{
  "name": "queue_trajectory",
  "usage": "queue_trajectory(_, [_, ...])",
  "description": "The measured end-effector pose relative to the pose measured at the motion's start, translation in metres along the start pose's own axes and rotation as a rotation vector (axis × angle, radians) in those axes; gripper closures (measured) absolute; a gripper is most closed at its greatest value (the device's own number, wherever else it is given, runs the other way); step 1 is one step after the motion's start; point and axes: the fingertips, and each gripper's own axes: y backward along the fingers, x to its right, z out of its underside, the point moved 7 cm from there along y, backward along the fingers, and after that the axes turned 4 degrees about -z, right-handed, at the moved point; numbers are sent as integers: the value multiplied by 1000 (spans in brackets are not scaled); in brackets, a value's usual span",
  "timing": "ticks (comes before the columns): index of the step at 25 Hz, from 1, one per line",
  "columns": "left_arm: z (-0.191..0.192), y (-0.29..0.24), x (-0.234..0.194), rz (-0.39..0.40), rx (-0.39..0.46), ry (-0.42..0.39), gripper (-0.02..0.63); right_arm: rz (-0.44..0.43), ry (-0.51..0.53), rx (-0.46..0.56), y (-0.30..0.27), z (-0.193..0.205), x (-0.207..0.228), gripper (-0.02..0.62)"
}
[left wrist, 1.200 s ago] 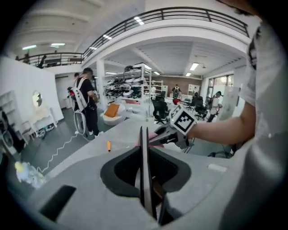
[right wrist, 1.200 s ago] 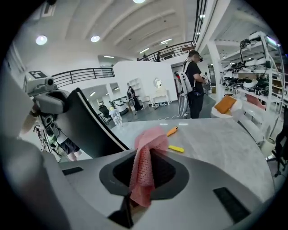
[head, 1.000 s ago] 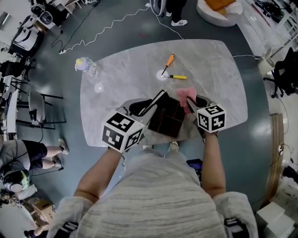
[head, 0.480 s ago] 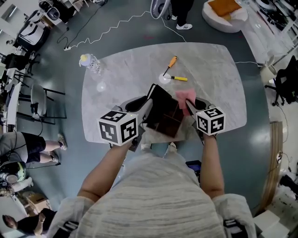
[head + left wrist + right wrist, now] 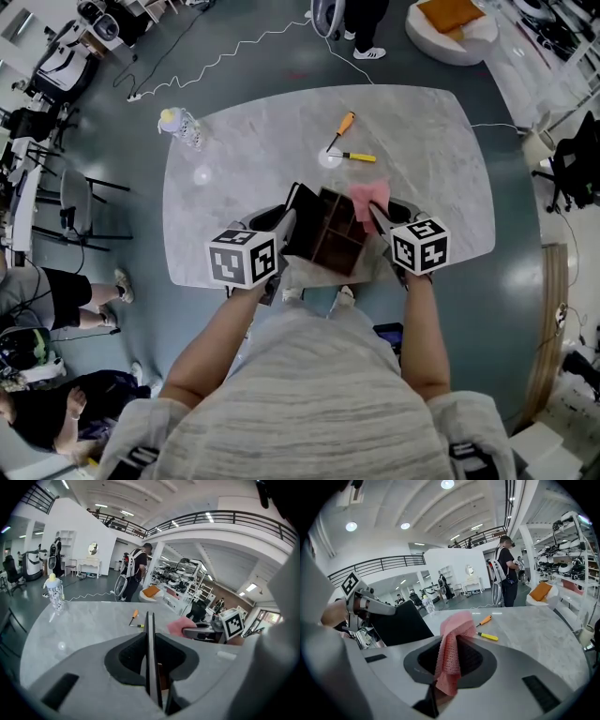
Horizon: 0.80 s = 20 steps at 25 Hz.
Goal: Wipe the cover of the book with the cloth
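A dark brown book (image 5: 330,232) with a grid pattern on its cover is held tilted above the table's near edge. My left gripper (image 5: 287,225) is shut on its left edge; in the left gripper view the book (image 5: 150,667) shows edge-on between the jaws of the left gripper (image 5: 150,641). The right gripper (image 5: 375,212) is shut on a pink cloth (image 5: 367,196), just right of the book's top corner. In the right gripper view the cloth (image 5: 452,644) bunches up out of the right gripper (image 5: 450,654), with the book (image 5: 401,626) to its left.
On the marble table (image 5: 427,141) lie an orange-handled screwdriver (image 5: 341,124) and a yellow-handled tool (image 5: 357,157) past the book. A water bottle (image 5: 178,127) stands at the far left corner. A person (image 5: 136,569) stands beyond the table's far edge.
The left gripper has rolled and sunk with the book, which now sits lower and is tilted differently. The right gripper and cloth have stayed put.
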Motion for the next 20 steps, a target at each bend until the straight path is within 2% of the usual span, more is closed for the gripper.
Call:
queue_trajectory(13, [28,-41,-12,28,-92,-36,532,-2,-9,140,15,-17,-25,543])
queue_trajectory(20, [30,-53,-14,47,-93,-60,532,8,-25,176,22,-21,-30,543])
